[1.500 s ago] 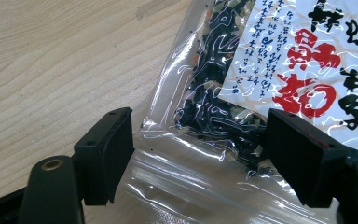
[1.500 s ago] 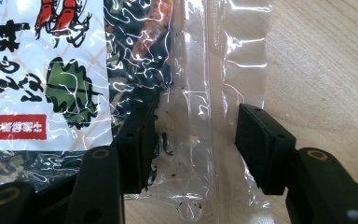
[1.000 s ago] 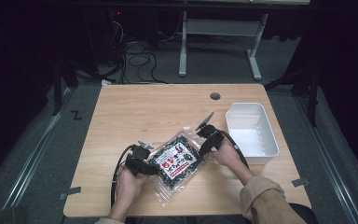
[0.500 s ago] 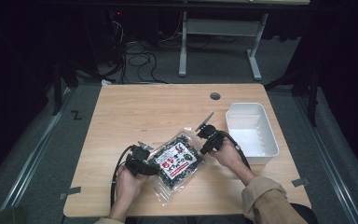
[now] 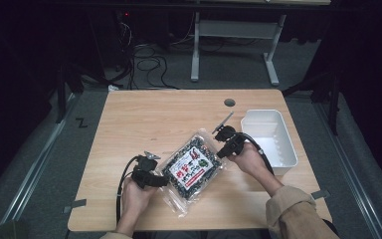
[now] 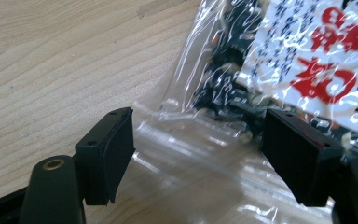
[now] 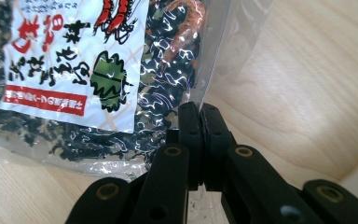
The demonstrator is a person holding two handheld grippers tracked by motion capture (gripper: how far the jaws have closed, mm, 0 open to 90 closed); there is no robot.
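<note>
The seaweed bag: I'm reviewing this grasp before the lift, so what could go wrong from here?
The right gripper pinches only the thin clear edge of the seaweed bag, so the film may slip or tear. The left gripper is open around the other end; if it stays open, the bag may swing and miss the white bin.

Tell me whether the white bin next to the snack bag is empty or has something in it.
Empty, as far as the high view shows: the white bin has a bare white floor, and the bag lies outside it on the table.
</note>
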